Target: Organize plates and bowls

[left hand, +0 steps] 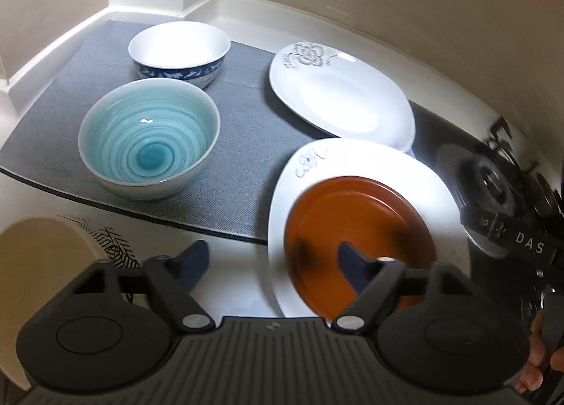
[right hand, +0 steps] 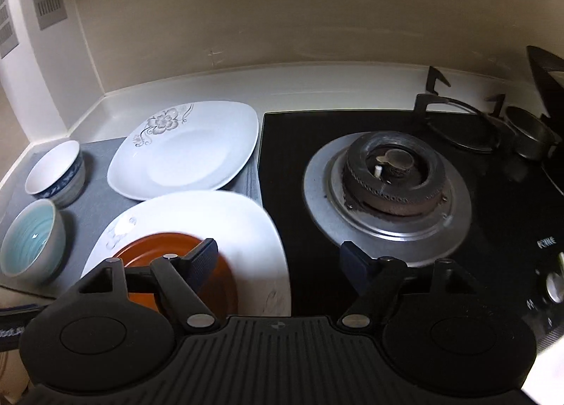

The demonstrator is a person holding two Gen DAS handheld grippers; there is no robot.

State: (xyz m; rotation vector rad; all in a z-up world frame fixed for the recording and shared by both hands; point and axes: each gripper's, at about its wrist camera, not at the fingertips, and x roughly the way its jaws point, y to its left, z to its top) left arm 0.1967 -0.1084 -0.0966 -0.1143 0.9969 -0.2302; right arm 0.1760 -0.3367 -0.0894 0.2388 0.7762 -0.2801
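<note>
Both my left gripper (left hand: 271, 264) and right gripper (right hand: 278, 260) hang wide open and empty above the brown plate (left hand: 356, 228) stacked on a white plate (left hand: 352, 165) at the counter's front edge; next, probably, stacking the bowls (left hand: 148, 144).

The teal bowl (left hand: 148, 138) is glossy turquoise inside, with concentric rings that deepen to a darker blue-green at the centre, and pale grey-white outside. The blue bowl (left hand: 179, 54) is plain white within and carries a navy band with white figures around its outside. The far plate (left hand: 342, 94) is white with a grey flower and curling stems near one corner. The near plate (left hand: 352, 168) is white with a faint grey scroll, and the saucer (left hand: 359, 228) on it is rust-orange. The mat (left hand: 243, 144) is woven grey. The hob (right hand: 493, 193) is glossy black.
</note>
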